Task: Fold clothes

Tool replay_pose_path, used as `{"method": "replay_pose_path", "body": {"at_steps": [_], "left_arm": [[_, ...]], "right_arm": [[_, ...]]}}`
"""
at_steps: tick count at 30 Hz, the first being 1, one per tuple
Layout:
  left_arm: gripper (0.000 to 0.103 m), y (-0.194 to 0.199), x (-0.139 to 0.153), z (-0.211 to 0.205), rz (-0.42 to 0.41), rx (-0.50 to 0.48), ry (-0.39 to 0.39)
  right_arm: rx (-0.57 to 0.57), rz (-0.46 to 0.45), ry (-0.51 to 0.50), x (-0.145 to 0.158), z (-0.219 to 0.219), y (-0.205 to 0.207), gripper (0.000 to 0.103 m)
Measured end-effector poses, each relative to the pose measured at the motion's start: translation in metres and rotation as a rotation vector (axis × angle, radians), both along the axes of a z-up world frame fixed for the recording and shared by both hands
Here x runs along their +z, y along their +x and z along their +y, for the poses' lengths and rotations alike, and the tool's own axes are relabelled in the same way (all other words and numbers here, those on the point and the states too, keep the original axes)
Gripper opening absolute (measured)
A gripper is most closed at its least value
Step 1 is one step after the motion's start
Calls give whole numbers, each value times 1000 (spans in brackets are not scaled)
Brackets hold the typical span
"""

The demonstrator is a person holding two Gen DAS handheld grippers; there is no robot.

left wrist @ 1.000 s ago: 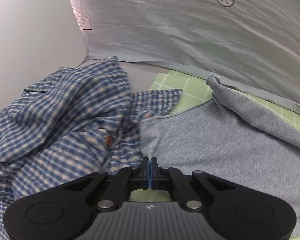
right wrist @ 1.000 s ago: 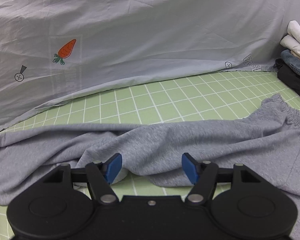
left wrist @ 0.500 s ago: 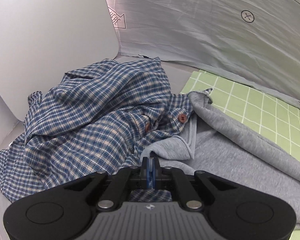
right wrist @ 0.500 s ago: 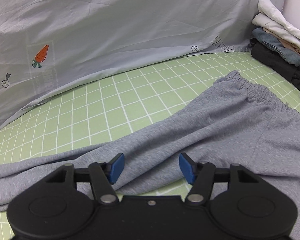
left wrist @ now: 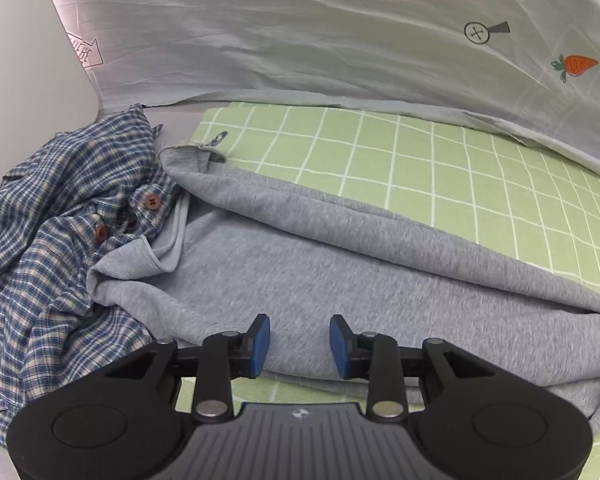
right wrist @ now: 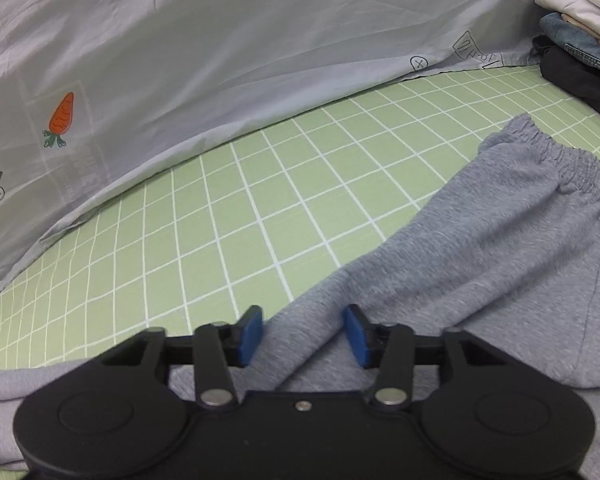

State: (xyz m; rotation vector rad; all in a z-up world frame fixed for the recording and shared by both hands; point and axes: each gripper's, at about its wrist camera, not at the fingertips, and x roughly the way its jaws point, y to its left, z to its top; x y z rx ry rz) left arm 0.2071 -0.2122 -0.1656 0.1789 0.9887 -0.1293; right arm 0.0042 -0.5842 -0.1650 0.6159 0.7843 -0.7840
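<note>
Two Sets of Jaws Over One Pair of Grey Trousers

Two grippers are held above the grey sweatpants (left wrist: pixel 340 264), which are spread on the green checked mat (left wrist: pixel 420 160). The left gripper (left wrist: pixel 299 346) is seen with its jaws parted after just opening; grey cloth lies under the gap, but no fold is pinched between the pads. The right gripper (right wrist: pixel 302 334) is seen with its jaws just narrowed, a raised ridge of the sweatpants (right wrist: pixel 480 264) standing between them; the pads do not appear to press it yet.

Ahead and to the right of the right jaws the elastic waistband (right wrist: pixel 560 156) is found; ahead and to the left of the left jaws the leg hem (left wrist: pixel 196 152) lies against the plaid shirt (left wrist: pixel 60 220). The long axis is therefore judged to run from one gripper to the other, with the left hand nearer the hem and the right nearer the waist. A lengthwise fold would probably turn on that.
</note>
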Motion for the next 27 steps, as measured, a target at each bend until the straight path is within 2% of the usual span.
{"method": "replay_pose_path", "body": {"at_steps": [1, 3, 8, 12, 17, 20, 22, 23, 24, 27], "left_arm": [[35, 0, -2, 0, -1, 2, -2], [38, 1, -3, 2, 0, -4, -6], [45, 7, -5, 11, 14, 8, -36], [48, 9, -5, 13, 17, 2, -43], [49, 8, -2, 20, 41, 20, -51], [48, 3, 4, 35, 75, 57, -102], [48, -3, 8, 47, 102, 87, -148], [48, -6, 9, 54, 117, 103, -172], [48, -10, 9, 62, 133, 119, -196], [49, -19, 4, 82, 161, 179, -269]], "right_arm": [[-11, -4, -1, -1, 3, -6, 10], [-30, -9, -11, 0, 9, -21, 3], [-89, 38, -54, 9, 37, -66, 2], [-131, 83, -31, 8, 49, -92, 2], [-145, 81, -16, 8, 54, -98, 2], [-138, 57, -14, 15, 54, -94, 8], [-128, 28, -9, 19, 56, -90, 19], [-117, 11, -3, 20, 60, -88, 30], [-104, 2, -1, 21, 63, -86, 35], [-65, -7, 26, 18, 72, -78, 40]]}}
